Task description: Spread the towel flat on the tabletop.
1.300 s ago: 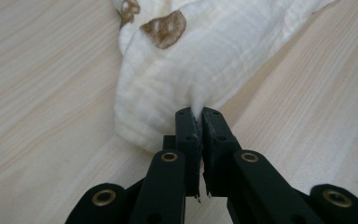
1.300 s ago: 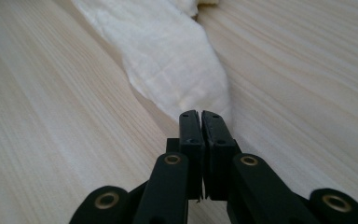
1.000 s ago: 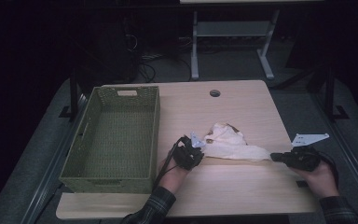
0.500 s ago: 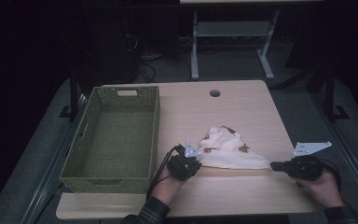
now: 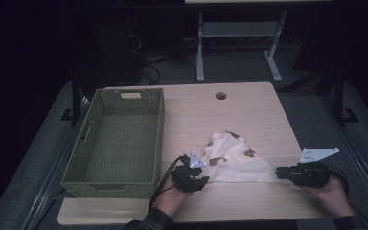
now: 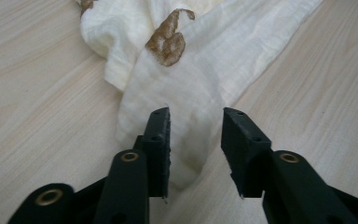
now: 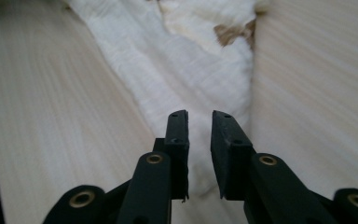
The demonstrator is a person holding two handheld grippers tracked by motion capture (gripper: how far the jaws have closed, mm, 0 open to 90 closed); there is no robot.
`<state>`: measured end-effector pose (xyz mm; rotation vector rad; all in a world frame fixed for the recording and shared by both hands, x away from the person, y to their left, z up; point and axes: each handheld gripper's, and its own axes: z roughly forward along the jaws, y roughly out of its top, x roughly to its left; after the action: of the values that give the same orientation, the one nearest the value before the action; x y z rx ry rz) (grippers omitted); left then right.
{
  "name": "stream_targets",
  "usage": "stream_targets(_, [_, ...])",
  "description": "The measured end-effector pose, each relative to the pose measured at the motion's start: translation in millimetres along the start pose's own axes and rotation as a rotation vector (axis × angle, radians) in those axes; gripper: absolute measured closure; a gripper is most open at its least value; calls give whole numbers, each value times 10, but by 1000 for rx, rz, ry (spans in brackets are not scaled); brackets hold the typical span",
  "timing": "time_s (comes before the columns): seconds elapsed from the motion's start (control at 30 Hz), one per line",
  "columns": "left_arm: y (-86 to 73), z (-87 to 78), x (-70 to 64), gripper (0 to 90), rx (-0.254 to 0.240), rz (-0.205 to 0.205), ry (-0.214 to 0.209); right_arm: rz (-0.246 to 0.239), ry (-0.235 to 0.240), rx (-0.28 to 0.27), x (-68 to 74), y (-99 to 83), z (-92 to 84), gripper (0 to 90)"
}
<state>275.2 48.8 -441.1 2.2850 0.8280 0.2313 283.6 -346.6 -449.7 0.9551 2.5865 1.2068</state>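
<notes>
1. The cloth (image 5: 235, 160), cream with brown patches, lies on the table (image 5: 249, 110) right of the basket (image 5: 120, 139).
2. The left gripper (image 5: 202, 179) is at the cloth's left corner; its jaws have just been opening, with the corner lying loose between them.
3. The right gripper (image 5: 280, 172) is at the right corner; its jaws have just been opening, a narrow gap, with cloth between and not pinched.

Each black hand-held gripper (image 5: 202, 180) shows brass rivets; 1 plaid sleeve (image 5: 151, 222).
</notes>
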Motion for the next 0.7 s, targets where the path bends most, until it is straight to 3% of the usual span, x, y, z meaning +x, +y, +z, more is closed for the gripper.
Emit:
stream_targets(0.17, [36,51,26,535,-11,1,-4,12,-7,-30,-157,179,97,748])
stream_targets(0.47, [46,108,46,498,-17,13,-5,11,-18,-42,-339,509,362,740])
stream_targets(0.7, [40,149,18,492,-11,16,-17,23,-22,-50,-570,751,585,740])
